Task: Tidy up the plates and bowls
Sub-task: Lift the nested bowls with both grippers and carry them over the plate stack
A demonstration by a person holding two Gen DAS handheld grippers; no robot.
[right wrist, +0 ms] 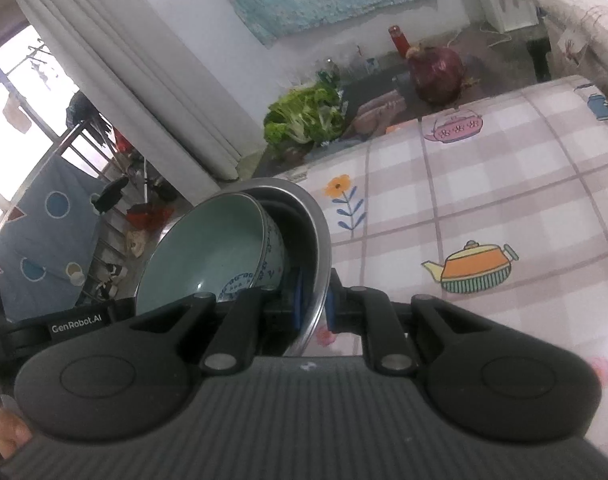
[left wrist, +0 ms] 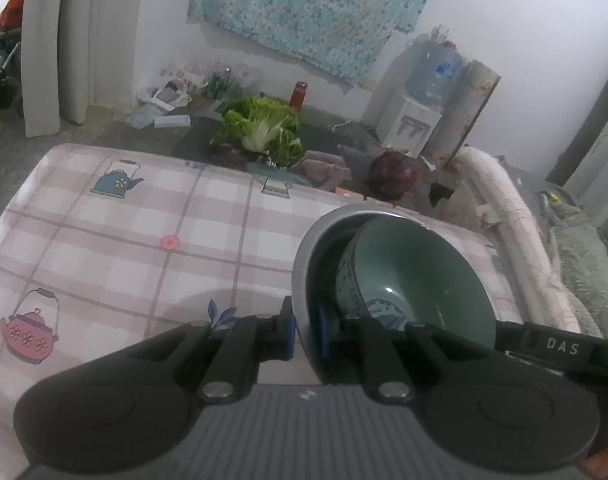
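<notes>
Grippers left and right both pinch my steel bowl's rim from opposite sides, celadon bowl nested inside, tablecloth below.

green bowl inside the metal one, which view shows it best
The left wrist view: the green bowl faces the camera, most of its interior visible inside the metal bowl. In the right wrist view it appears more side-on, its lower part hidden behind the right claw.

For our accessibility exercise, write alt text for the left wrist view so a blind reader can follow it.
The left claw pinches the rim of a grey metal bowl, which holds a tilted green ceramic bowl. Beneath them is a pink checked tablecloth with teapot prints; leafy greens lie beyond.
</notes>
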